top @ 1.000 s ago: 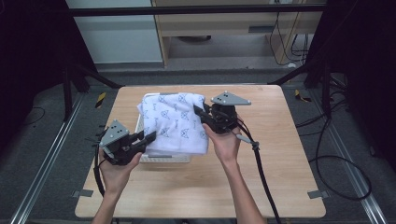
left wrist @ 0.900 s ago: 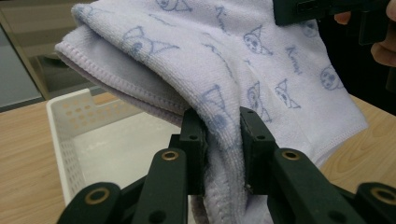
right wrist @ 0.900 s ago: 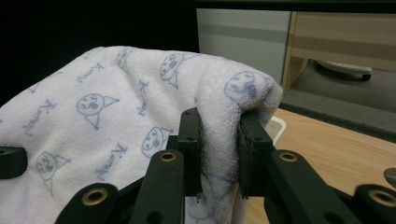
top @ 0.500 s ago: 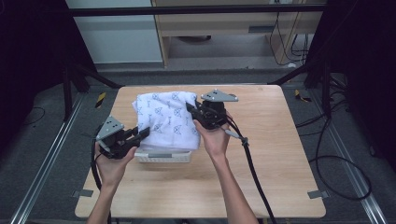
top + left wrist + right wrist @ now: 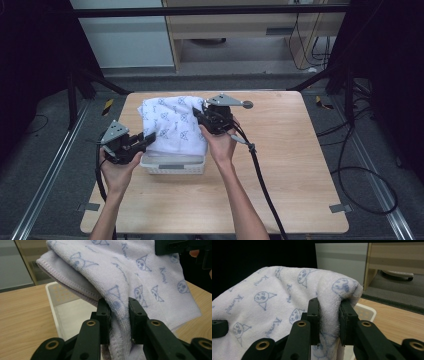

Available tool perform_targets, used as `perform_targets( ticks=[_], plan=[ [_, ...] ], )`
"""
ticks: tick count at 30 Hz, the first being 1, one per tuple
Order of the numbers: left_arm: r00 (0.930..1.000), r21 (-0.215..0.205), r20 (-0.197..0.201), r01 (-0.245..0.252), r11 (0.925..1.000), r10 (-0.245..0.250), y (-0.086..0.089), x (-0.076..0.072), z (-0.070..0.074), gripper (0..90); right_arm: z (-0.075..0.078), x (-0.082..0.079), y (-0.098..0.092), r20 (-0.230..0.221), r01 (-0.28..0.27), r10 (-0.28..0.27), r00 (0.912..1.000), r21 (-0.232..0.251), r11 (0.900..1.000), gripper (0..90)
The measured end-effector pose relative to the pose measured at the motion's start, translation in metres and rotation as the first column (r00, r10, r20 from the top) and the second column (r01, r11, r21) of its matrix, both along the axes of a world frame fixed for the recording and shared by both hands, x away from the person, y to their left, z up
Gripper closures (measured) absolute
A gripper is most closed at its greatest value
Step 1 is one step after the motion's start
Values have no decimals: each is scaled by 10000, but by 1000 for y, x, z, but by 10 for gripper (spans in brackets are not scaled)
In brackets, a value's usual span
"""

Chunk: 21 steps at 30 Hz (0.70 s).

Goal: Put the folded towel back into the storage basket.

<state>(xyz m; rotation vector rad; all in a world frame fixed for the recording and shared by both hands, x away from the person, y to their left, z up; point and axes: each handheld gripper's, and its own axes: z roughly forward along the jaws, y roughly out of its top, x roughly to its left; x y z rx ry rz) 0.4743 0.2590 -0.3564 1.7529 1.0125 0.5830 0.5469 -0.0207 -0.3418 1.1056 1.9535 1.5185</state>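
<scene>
While both hands hold the cloth above the table [image 5: 300, 165], the left gripper [image 5: 148, 139] sits near the table's left edge, its jaws clenched on a fold of the white towel [image 5: 172, 125]; the left gripper view shows the fabric [image 5: 120, 307] pinched between both pads. Blue cartoon faces and lettering cover the towel, which drapes over a white perforated basket [image 5: 172, 164] standing left of the table's centre, toward the near edge. Part of the basket's wall [image 5: 53, 302] shows below the hanging cloth. The right gripper [image 5: 196, 113], nearer the far edge, grips the towel's opposite fold [image 5: 329, 315], jaws closed tight on it.
</scene>
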Motion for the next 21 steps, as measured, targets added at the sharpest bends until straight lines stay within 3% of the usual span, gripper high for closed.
perform_targets(
  ticks=[15,21],
  plan=[
    [9992,-79,-260,-307,9995,305,13,15,-13,732,-11,17,17,-133,-12,11,9999,-83,10000,741],
    [9982,-8,-478,-357,9994,356,14,21,-22,731,-19,22,21,-236,41,-49,9997,-358,9994,740]
  ],
)
